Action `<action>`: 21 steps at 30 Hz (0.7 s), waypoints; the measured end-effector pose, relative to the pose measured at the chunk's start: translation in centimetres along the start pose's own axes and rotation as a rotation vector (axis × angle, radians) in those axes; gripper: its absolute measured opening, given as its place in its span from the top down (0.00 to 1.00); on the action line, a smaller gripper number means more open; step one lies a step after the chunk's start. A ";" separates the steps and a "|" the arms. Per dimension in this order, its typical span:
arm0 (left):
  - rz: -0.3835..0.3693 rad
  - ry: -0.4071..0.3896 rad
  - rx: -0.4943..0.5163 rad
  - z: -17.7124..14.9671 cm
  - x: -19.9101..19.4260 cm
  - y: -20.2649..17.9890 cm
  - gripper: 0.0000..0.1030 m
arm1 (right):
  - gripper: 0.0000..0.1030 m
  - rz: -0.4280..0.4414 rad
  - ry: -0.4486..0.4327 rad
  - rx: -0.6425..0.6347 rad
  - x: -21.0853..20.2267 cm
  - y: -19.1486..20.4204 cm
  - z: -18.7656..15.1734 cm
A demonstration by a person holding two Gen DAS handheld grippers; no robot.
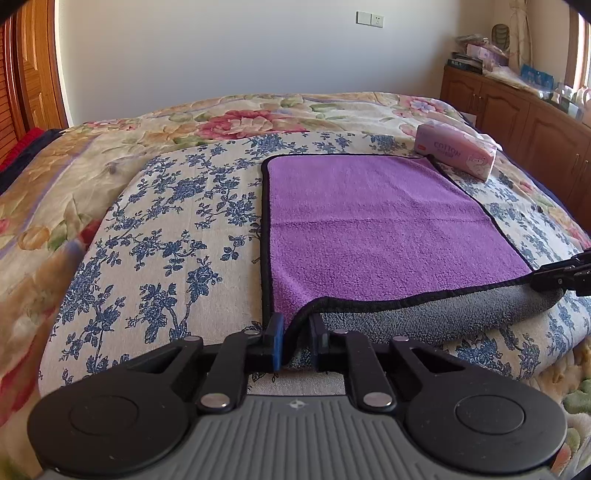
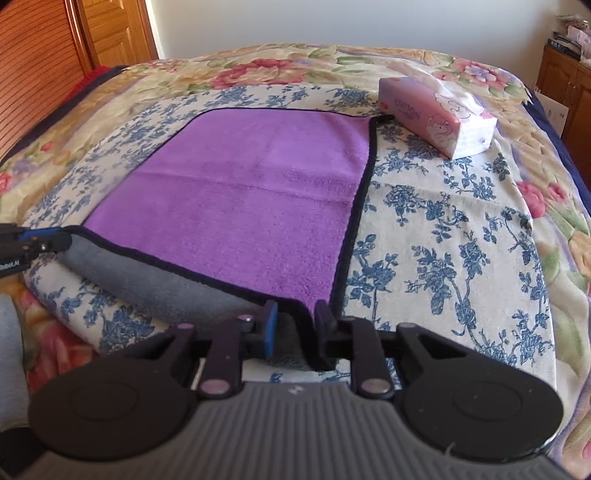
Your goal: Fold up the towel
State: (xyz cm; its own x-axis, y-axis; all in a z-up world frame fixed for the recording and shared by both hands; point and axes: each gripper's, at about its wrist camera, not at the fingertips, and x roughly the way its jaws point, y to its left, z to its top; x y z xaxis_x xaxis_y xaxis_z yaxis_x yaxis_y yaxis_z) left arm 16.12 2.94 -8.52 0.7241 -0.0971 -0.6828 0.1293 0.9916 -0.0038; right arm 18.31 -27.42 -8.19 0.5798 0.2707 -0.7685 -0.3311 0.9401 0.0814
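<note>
A purple towel point(image 1: 373, 229) with a black hem and a grey underside lies on a blue-flowered cloth on the bed; it also shows in the right wrist view point(image 2: 251, 192). Its near edge is lifted, so the grey underside point(image 1: 424, 314) shows. My left gripper point(image 1: 295, 343) is shut on the towel's near left corner. My right gripper point(image 2: 293, 332) is shut on the near right corner. The right gripper shows at the right edge of the left wrist view point(image 1: 561, 273), the left gripper at the left edge of the right wrist view point(image 2: 33, 240).
A pink tissue box point(image 1: 456, 149) lies on the bed by the towel's far right corner, also in the right wrist view point(image 2: 436, 114). A wooden cabinet point(image 1: 517, 110) stands to the right of the bed, a wooden door point(image 2: 110, 29) at far left.
</note>
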 end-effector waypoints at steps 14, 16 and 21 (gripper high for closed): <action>-0.003 -0.019 0.002 0.1 -0.4 -0.1 0.92 | 0.97 0.023 -0.034 -0.014 -0.6 0.1 0.1; -0.007 -0.026 -0.001 0.2 -0.5 -0.1 0.92 | 0.97 0.024 -0.045 -0.013 -0.7 0.1 0.1; -0.005 -0.047 -0.009 0.3 -0.9 -0.1 0.93 | 0.97 0.022 -0.082 -0.012 -1.2 0.0 0.3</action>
State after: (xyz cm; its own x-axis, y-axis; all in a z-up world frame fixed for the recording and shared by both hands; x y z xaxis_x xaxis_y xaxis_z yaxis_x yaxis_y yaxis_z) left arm 15.65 2.87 -7.62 0.7547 -0.1056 -0.6475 0.1266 0.9919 -0.0141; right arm 17.84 -27.65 -7.02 0.6313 0.3077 -0.7119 -0.3531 0.9313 0.0894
